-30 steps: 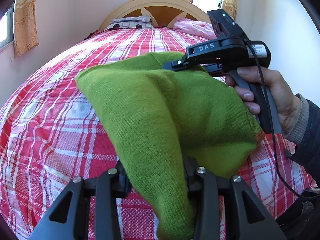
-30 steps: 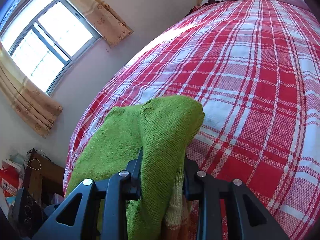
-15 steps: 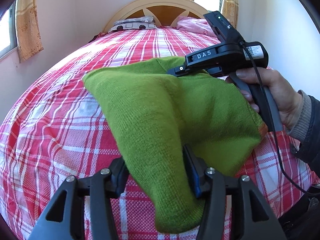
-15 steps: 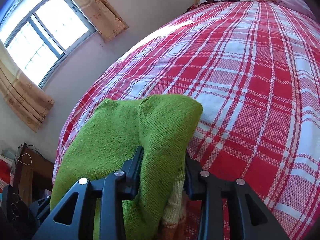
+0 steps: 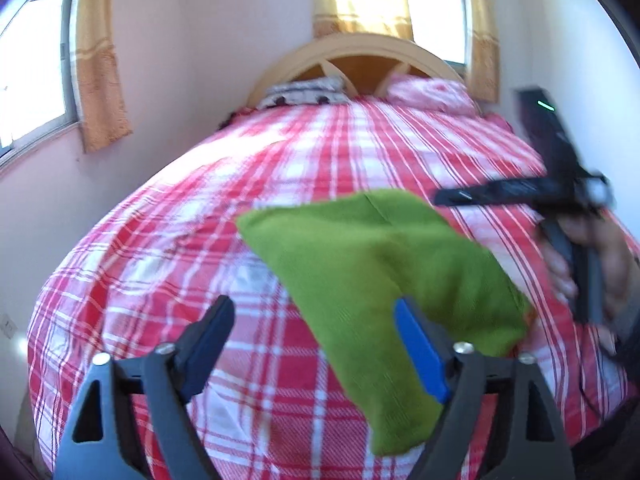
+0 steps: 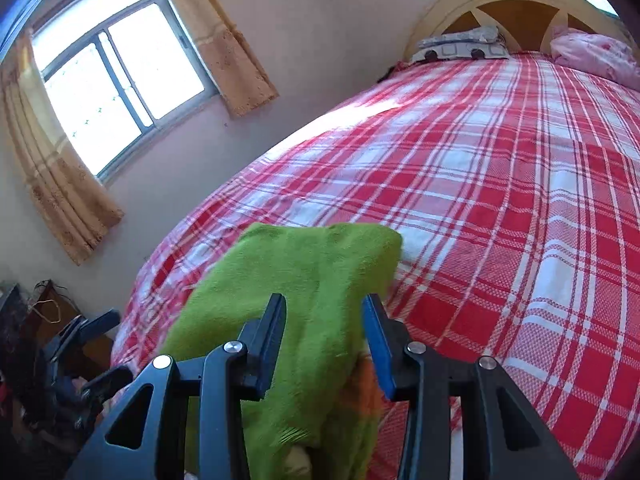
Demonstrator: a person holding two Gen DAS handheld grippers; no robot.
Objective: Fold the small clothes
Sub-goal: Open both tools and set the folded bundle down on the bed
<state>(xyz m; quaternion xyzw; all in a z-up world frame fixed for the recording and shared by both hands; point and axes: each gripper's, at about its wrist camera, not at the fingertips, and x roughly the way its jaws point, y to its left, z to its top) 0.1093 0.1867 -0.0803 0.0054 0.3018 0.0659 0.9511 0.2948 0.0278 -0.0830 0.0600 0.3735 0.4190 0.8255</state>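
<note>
Folded green knit garment lies on the red plaid bedspread, near its foot end. Left gripper has just been opening, jaws spread wide, cloth no longer pinched. Right gripper has been opening too; green knit sits between its blue pads, which look clear of it.
</note>
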